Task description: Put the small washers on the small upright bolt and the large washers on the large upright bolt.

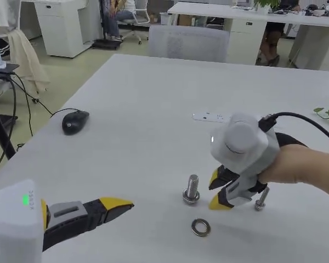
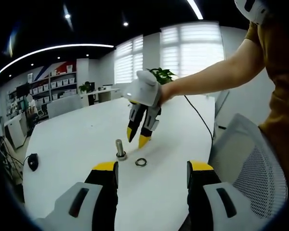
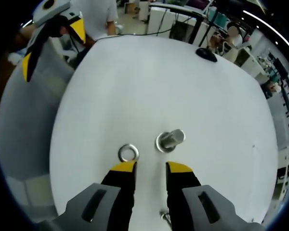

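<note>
Right tongs [image 3: 151,167] stand apart, empty. Washer [image 3: 128,153] lies just ahead of one tip, large bolt [image 3: 170,139] ahead of the other. Left tongs [image 2: 152,166] stand apart, empty.

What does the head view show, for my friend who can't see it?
The right gripper, jaws open, hangs low over a white table between a large upright bolt and a small upright bolt. A loose washer lies on the table near the large bolt. The left gripper points in from the lower left; a black mouse sits farther back.
</note>
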A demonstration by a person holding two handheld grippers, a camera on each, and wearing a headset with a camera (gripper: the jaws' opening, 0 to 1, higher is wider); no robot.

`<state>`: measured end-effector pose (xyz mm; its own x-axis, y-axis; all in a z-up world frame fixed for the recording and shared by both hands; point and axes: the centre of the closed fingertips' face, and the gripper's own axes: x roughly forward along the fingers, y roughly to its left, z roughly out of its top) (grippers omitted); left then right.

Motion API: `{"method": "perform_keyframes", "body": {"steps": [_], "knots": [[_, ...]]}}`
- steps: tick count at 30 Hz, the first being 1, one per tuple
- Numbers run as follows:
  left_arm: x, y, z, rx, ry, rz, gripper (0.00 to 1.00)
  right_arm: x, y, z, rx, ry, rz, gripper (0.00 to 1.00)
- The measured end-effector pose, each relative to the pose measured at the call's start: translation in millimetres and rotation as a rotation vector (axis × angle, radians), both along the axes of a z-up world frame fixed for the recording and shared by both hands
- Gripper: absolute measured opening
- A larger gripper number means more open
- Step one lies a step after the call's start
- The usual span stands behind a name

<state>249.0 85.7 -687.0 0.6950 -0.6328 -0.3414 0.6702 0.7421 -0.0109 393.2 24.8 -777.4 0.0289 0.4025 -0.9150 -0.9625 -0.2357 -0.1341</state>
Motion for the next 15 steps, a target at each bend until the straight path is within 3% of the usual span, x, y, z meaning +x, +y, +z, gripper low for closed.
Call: {"method": "perform_keyframes", "body": {"steps": [15], "knots": [[-8.7, -2.1, 1.8, -0.006, -0.014, 0.005, 0.57, -24.3, -3.2, -10.3, 0.006, 0.026, 0.000, 0.25]]}}
